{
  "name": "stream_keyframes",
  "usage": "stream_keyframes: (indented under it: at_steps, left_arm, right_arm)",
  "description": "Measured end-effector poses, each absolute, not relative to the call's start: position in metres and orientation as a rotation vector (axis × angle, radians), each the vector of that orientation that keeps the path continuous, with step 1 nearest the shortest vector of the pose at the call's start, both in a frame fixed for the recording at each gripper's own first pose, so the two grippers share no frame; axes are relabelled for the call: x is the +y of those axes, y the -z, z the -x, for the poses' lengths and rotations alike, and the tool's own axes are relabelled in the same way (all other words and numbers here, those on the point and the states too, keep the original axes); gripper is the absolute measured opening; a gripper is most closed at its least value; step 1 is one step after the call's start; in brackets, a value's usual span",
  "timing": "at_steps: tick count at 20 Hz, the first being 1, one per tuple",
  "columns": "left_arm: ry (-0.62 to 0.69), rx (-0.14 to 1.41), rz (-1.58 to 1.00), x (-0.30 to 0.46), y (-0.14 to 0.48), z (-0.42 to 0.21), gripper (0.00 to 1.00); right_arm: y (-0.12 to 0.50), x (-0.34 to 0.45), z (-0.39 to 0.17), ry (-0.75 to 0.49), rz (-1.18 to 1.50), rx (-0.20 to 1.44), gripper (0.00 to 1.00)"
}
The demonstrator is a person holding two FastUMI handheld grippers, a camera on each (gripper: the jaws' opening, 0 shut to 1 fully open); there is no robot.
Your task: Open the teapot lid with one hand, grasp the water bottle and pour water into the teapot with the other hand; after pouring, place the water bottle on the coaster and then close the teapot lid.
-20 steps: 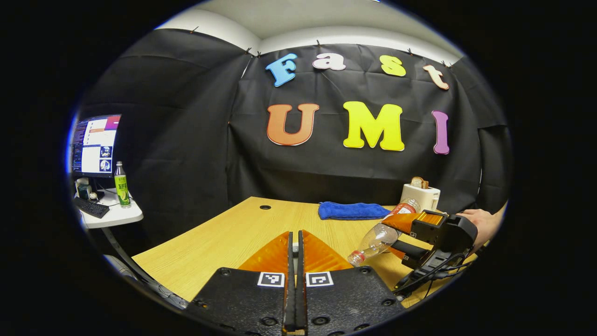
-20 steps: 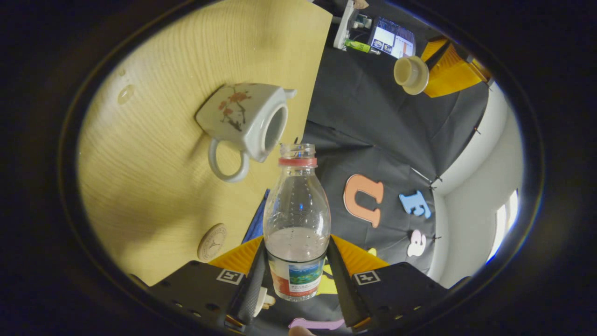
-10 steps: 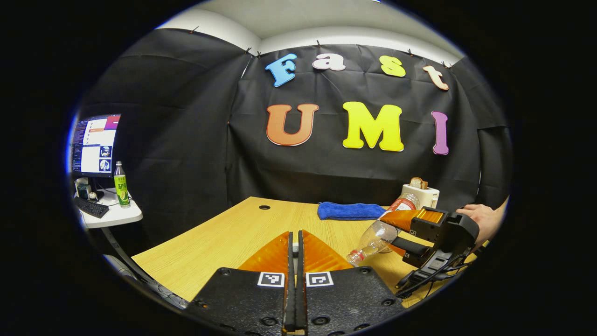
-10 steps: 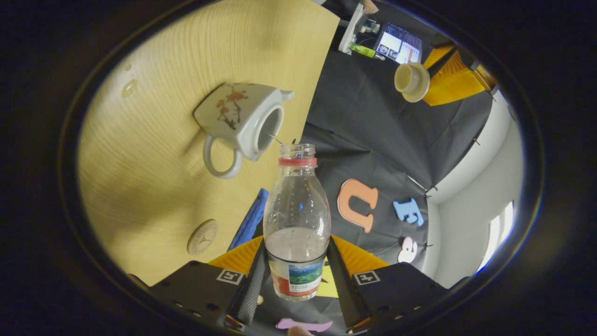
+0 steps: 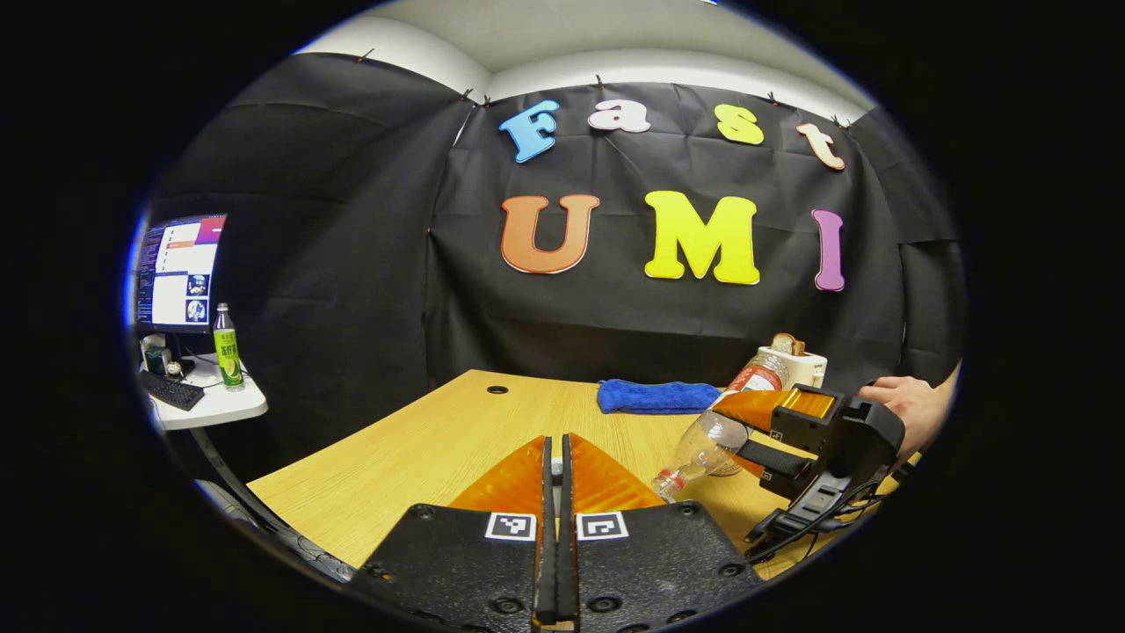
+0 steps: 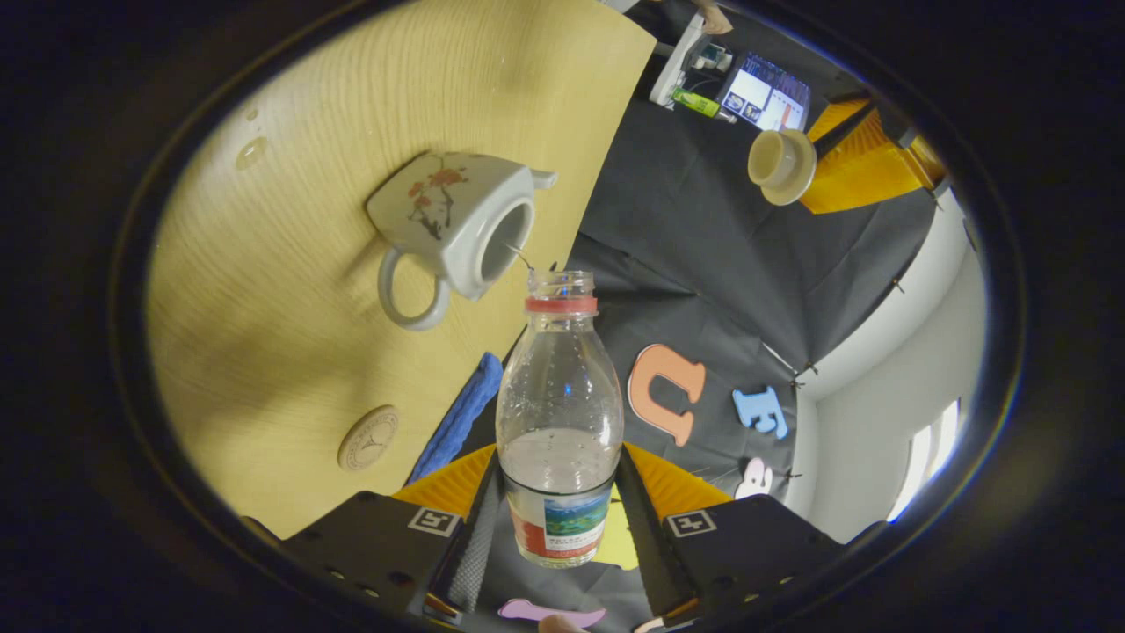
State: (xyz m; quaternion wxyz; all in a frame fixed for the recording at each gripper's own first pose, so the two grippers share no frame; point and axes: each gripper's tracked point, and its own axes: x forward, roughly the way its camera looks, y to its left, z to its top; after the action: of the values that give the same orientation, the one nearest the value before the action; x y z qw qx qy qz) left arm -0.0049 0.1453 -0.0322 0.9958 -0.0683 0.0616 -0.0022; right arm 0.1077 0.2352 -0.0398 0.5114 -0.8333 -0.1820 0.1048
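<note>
In the right gripper view my right gripper point(image 6: 560, 492) is shut on the clear water bottle point(image 6: 560, 387), which is tilted. Its open mouth points at the white flowered teapot point(image 6: 439, 220) on the wooden table point(image 6: 290, 369). The teapot's top is open, and a thin thread of water runs from the bottle's mouth into it. Farther off, my left gripper point(image 6: 813, 163) holds the cream teapot lid point(image 6: 778, 167) up in the air. A round coaster point(image 6: 368, 437) lies on the table beside the teapot. The left gripper view shows my left gripper point(image 5: 552, 453) with its fingers pressed together, and the right gripper point(image 5: 738, 431) tipping the bottle point(image 5: 707, 444) downward.
A blue cloth point(image 5: 655, 396) lies at the back of the table and a white toaster point(image 5: 794, 360) stands behind it on the right. A person's hand point(image 5: 910, 409) holds the right gripper. A side table point(image 5: 206, 400) at the left carries a monitor, a keyboard and a green bottle point(image 5: 228, 356).
The right gripper has tipped the bottle further toward the teapot's opening, and a thin stream of water now shows. The left gripper holds still with the lid.
</note>
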Motion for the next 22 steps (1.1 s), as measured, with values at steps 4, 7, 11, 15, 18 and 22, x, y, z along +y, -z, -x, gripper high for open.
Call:
stream_keyframes:
  at_steps: [4, 7, 11, 15, 18, 22]
  left_arm:
    - [0.007, 0.122, 0.135, 0.146, 0.031, 0.006, 0.03]
    - [0.003, 0.122, 0.132, 0.147, 0.03, 0.006, 0.03]
    - [0.003, 0.118, 0.131, 0.149, 0.03, 0.007, 0.03]
    - [0.002, 0.117, 0.132, 0.149, 0.029, 0.007, 0.03]
    - [0.0, 0.114, 0.135, 0.15, 0.028, 0.007, 0.03]
    - [0.0, 0.112, 0.136, 0.15, 0.028, 0.008, 0.03]
  right_arm:
    - [0.038, 0.237, -0.107, -0.247, 2.028, -0.45, 0.7]
    - [0.035, 0.24, -0.106, -0.243, 2.048, -0.472, 0.7]
    - [0.029, 0.243, -0.105, -0.232, 2.067, -0.492, 0.7]
    - [0.026, 0.242, -0.103, -0.229, 2.078, -0.499, 0.7]
    - [0.026, 0.242, -0.102, -0.229, 2.081, -0.5, 0.7]
    - [0.023, 0.244, -0.102, -0.228, 2.09, -0.506, 0.7]
